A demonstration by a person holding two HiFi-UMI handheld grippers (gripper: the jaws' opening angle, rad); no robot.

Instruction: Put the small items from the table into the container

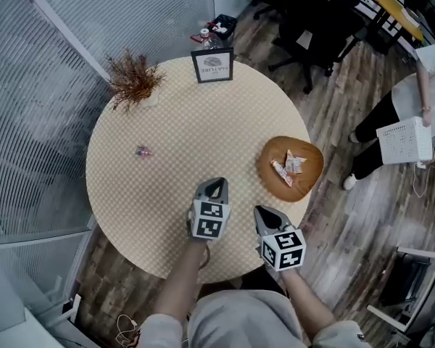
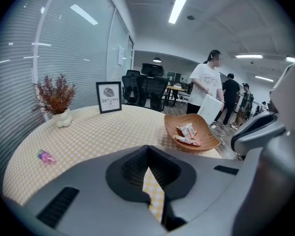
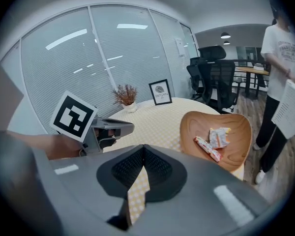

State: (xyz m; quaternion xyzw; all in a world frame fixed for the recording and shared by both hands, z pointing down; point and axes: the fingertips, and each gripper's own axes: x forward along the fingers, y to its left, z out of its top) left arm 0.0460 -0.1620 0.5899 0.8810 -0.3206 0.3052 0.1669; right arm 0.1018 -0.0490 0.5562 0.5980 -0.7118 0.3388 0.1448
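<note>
A wooden bowl sits at the round table's right edge, with wrapped snacks lying in it. A small pink wrapped item lies alone on the table's left half. My left gripper hovers over the table's near part, shut and empty. My right gripper is beside it, nearer the bowl, also shut with nothing in it.
The checkered table also carries a dried plant in a white vase and a framed sign at the far side. A person holding a white box stands right. Office chairs stand beyond.
</note>
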